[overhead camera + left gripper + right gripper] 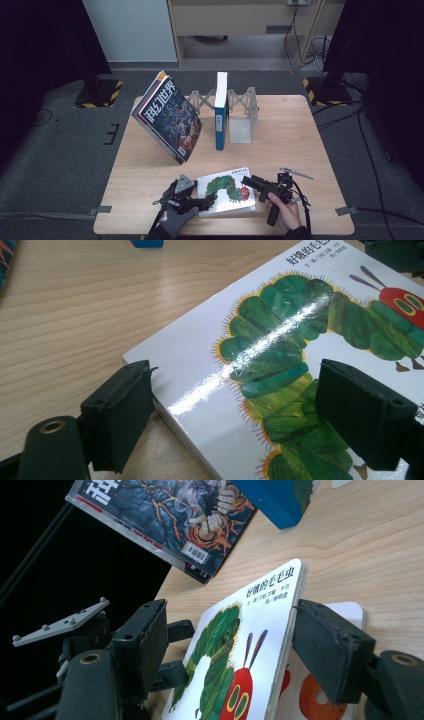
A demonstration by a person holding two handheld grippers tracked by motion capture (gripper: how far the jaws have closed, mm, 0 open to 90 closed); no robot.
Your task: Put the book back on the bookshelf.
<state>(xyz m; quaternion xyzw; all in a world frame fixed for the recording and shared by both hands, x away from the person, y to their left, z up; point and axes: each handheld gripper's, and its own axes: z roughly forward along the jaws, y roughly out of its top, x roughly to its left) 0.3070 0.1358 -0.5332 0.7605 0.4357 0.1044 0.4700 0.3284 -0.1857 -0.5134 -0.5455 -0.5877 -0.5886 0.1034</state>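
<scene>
A white board book with a green caterpillar on its cover (227,190) lies near the table's front edge. My left gripper (211,201) is at the book's near left corner. In the left gripper view it (242,412) stands open, its jaws astride that corner of the book (280,330). My right gripper (246,180) is at the book's right side. In the right gripper view it (237,645) is open with the lifted cover (225,645) between its jaws, the cover's edge against the right pad. An inner page with fruit pictures (320,700) shows underneath.
A dark magazine (167,117) leans at the back left of the wooden table (280,135). A blue book (220,110) stands upright in a grey folding rack (242,112). A small metal tool (296,173) lies behind my right hand.
</scene>
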